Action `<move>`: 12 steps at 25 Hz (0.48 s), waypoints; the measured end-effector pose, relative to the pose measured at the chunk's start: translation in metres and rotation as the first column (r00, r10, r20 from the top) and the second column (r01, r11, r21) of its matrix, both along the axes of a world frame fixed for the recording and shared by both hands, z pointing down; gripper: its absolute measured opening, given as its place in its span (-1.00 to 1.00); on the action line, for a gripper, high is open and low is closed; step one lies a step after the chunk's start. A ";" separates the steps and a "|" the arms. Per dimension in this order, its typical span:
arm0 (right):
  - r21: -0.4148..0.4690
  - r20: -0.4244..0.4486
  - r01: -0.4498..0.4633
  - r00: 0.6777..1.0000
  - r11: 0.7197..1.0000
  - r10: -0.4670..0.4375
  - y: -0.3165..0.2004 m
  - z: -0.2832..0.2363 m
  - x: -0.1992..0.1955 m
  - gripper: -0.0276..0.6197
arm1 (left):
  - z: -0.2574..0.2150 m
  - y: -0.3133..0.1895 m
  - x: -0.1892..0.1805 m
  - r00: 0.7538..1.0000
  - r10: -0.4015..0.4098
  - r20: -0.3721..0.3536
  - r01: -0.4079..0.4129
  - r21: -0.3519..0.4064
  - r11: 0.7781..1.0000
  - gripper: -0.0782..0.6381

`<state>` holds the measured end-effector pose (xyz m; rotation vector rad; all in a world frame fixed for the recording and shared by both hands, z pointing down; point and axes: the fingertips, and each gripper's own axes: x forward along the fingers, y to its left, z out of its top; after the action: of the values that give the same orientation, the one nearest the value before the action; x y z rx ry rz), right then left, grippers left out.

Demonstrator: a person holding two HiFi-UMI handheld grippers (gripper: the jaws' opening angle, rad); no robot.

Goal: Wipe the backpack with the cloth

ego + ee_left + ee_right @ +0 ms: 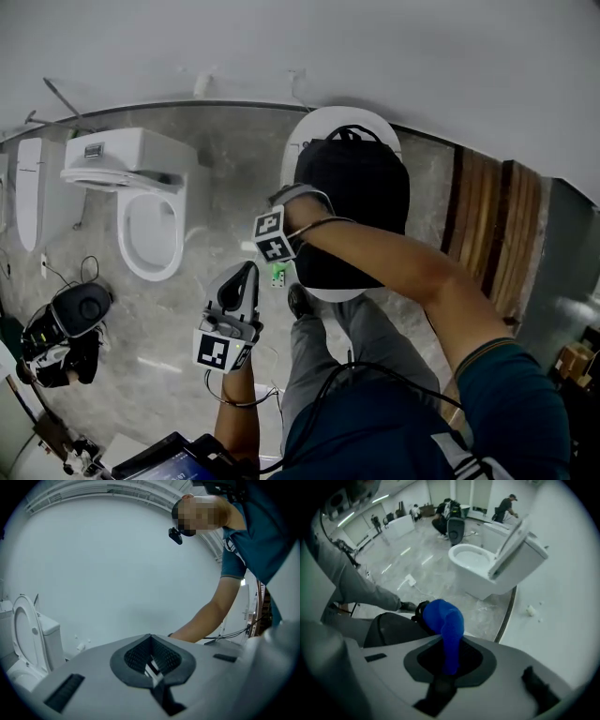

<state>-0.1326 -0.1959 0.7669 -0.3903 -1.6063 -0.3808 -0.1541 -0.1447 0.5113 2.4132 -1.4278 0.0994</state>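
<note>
A black backpack lies on a white rounded toilet top against the wall. My right gripper is at the backpack's left edge, its marker cube facing up. In the right gripper view this gripper is shut on a blue cloth that bulges out past the jaws, with the backpack just below and to the left. My left gripper hangs lower, away from the backpack, pointing at the wall. Its jaws are shut with nothing held.
An open white toilet stands to the left, also visible as the toilet ahead of the right gripper. Black equipment sits on the floor at far left. Wooden slats are at the right. My leg and shoe stand before the backpack.
</note>
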 end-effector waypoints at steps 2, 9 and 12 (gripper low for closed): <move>0.023 -0.071 0.064 0.996 0.998 -0.062 0.042 0.007 0.008 -0.76 | 0.000 0.002 -0.005 1.000 -0.006 0.000 0.006 -0.003 1.000 -0.77; -0.019 0.047 -0.094 0.994 0.995 0.095 0.127 -0.001 0.044 -0.76 | 0.000 0.007 -0.012 1.000 0.016 -0.027 -0.016 -0.004 1.000 -0.77; -0.087 0.187 -0.267 0.942 0.960 0.279 0.129 -0.025 0.048 -0.76 | 0.004 0.006 -0.007 0.999 0.038 -0.014 -0.038 -0.012 0.999 -0.77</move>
<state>-0.0847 -0.0670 0.7420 -0.1740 -1.8414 -0.1623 -0.1614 -0.1391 0.5153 2.4273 -1.3719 0.1000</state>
